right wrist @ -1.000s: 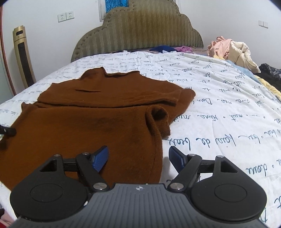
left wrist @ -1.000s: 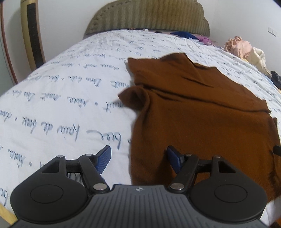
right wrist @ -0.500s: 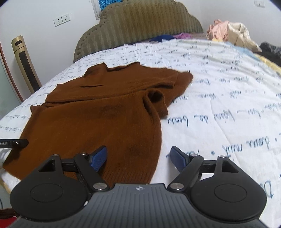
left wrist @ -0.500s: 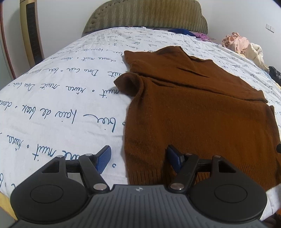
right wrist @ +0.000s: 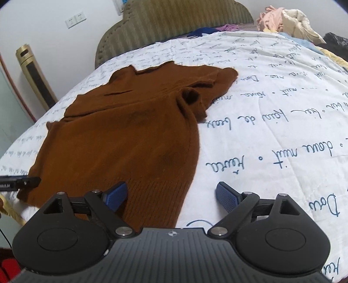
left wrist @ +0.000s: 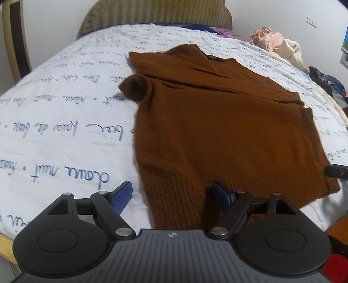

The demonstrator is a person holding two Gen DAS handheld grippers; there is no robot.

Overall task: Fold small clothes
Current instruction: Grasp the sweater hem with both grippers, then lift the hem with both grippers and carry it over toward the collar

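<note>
From the left wrist view we find the brown sweater (left wrist: 217,122) lying flat on the white bedspread (left wrist: 61,122) printed with blue script, its ribbed hem nearest us and its neck toward the padded headboard (left wrist: 156,15). The left gripper (left wrist: 171,193) hangs over the hem's left corner. Its jaws stand spread and have just been widening; the sweater's edge lies below the gap, but neither blue pad presses on it. The left pad (left wrist: 121,194) sits over bare bedspread, the right pad over the ribbing. One sleeve is folded in at the sweater's upper left. A pile of pale clothes (left wrist: 276,43) rests beyond the sweater, to its far right. Against the earlier frame, the hem now fills more of the lower view and the sweater sits further right of centre.

From the right wrist view we find the same sweater (right wrist: 130,139) reaching from the headboard (right wrist: 174,24) side down to the right gripper (right wrist: 171,196), which hangs over the hem's right corner. Its jaws are likewise spread, have just been widening, and clamp nothing; the left pad (right wrist: 115,196) is over the ribbing, the right pad over bedspread (right wrist: 271,122). The tip of the other gripper shows at the sweater's left edge. Compared with the earlier frame, the hem lies closer beneath the pads.
</note>
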